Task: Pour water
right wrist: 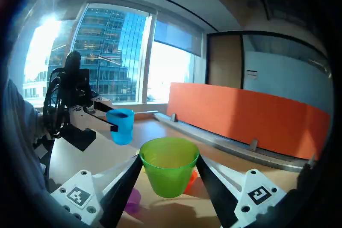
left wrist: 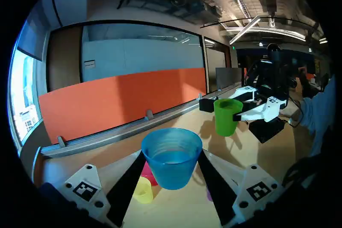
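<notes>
Wooden worktop (left wrist: 184, 119), with an orange partition (left wrist: 119, 99) along its far edge. Item one: left gripper (left wrist: 172, 155), fingers pinching a blue cup (left wrist: 172, 172) by its sides. The cup is upright above the worktop with water visible low inside. I judge it the source, held level so nothing spills early. Item two: right gripper (right wrist: 169, 159), clamped likewise on a green cup (right wrist: 169, 179). It is upright, apparently empty, and raised well apart from the blue one. I read it as the receiver, mouth up for the pour. Item three: yellow cup (left wrist: 143, 190) and pink cup (left wrist: 149, 176), small, side by side on the worktop beneath the left gripper, with the held cups clear above them.
</notes>
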Demonstrator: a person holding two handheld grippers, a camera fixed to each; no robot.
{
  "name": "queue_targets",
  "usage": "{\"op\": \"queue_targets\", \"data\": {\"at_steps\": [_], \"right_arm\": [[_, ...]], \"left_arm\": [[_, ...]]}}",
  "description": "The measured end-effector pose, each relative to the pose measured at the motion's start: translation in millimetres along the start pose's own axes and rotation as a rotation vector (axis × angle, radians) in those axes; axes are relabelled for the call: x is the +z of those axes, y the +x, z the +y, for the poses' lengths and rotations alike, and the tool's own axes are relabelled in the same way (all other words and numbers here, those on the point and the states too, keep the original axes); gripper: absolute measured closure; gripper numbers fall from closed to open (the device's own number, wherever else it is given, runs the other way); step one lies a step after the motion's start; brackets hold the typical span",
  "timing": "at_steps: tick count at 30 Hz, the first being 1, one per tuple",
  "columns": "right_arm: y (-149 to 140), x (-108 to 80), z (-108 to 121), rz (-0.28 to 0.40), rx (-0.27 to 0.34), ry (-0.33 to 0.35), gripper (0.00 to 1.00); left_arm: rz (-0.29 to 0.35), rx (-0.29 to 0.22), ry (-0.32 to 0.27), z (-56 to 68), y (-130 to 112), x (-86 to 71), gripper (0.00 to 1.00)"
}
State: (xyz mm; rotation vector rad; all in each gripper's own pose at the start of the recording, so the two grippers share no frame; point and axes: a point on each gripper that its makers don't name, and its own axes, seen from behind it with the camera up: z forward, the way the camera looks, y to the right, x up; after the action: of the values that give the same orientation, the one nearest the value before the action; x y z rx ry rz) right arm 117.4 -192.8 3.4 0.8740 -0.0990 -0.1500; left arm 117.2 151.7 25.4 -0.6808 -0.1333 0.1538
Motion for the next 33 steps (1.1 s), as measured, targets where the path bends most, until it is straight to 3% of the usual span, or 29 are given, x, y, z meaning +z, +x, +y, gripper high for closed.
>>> {"op": "queue_targets", "data": {"at_steps": [8,17,33], "right_arm": [[8,1.6,-4,0.022,0.023,0.016,0.07],[10,4.3,-17,0.035,0.033,0.048,0.08],[18,15.6,-48,0.066,0.041,0.122,0.08]], "left_arm": [[0.025,0.036,0.008,0.5,12,-0.9,0.15],[0.072,0.126,0.049,-2.8,38,-0.5,0.15],[0.118,0.422,0.112,4.7,88,-1.7,0.15]]}}
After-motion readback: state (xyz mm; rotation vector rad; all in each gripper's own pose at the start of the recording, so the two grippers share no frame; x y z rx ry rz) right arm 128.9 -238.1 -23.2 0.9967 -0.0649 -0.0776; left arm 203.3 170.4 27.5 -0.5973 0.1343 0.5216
